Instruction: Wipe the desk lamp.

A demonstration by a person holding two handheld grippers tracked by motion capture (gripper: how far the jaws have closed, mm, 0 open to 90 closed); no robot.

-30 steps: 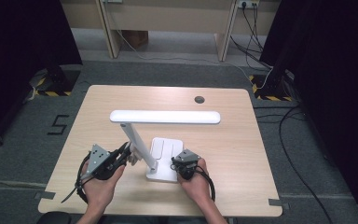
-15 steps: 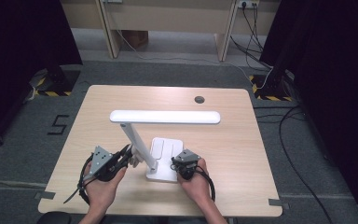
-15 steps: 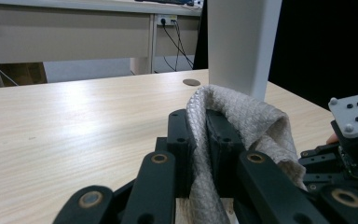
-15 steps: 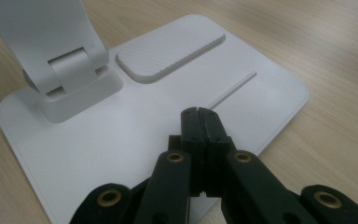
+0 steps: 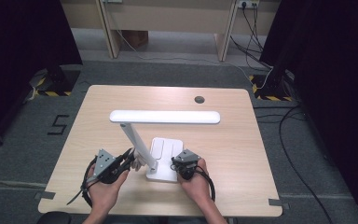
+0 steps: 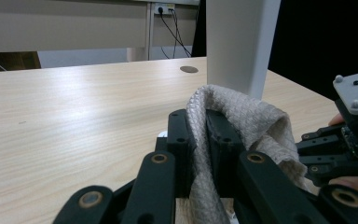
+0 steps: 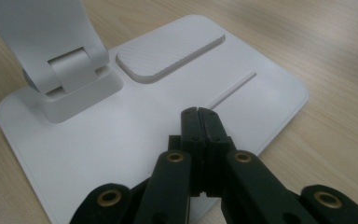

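A white desk lamp stands on the wooden table (image 5: 242, 140), with a long head (image 5: 164, 116), a slanted arm (image 5: 135, 137) and a flat base (image 5: 165, 151). My left gripper (image 5: 129, 157) is shut on a beige knitted cloth (image 6: 247, 116), which is bunched against the foot of the lamp's arm (image 6: 240, 42). The left gripper (image 6: 198, 126) has the cloth pinched between its jaws. My right gripper (image 5: 176, 166) is shut with nothing between its jaws, and its tips rest on the near right part of the base (image 7: 121, 135). In its own view the right gripper (image 7: 200, 114) sits by a thin groove.
A dark round cable hole (image 5: 199, 99) lies in the far part of the tabletop. The other hand's gripper (image 6: 349, 140) shows at the right of the left gripper view. Table legs and cables stand behind the table. Bare wood lies left and right of the lamp.
The left gripper with the cloth has shifted slightly beside the lamp's arm. The right gripper has stayed on the base.
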